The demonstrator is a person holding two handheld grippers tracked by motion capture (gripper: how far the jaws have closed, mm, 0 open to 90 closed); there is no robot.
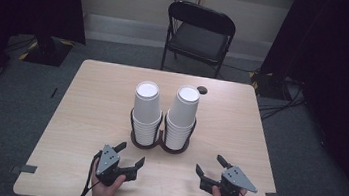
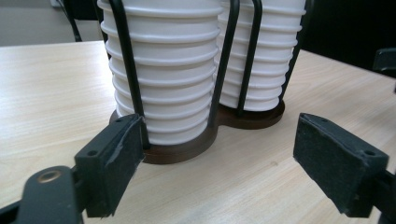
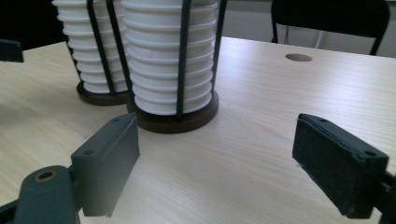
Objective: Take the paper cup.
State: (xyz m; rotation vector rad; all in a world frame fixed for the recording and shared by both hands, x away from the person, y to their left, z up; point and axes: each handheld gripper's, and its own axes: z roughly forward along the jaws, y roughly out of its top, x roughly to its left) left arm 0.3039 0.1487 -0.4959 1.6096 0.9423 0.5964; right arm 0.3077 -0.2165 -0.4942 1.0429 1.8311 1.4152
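- White foam cups sit nested upside down in two tall stacks, the left stack (image 1: pixel 147 109) and the right stack (image 1: pixel 183 112), touching side by side in a dark twin-ring cup holder (image 1: pixel 159 144) near the middle of the table (image 1: pixel 84 117).
- Thin black wire uprights (image 2: pixel 126 70) cage each stack, so I judge the exposed top cup, above the wires, is the place to take hold.
- Such cups look very light and easily crushed; a gentle squeeze across the wall just under the closed end should suit, and nested cups may cling and lift together.
- From the holder, the left gripper (image 1: pixel 129 155) rests on the table at about 7 o'clock, jaws spread wide and holding nothing.
- Mirroring it at about 5 o'clock, the right gripper (image 1: pixel 209 164) also stands released and empty.
- Farther out, a small round hole (image 1: pixel 202 90) marks the tabletop at 1 o'clock, and a black folding chair (image 1: pixel 198 35) stands beyond the far edge at 12 o'clock.
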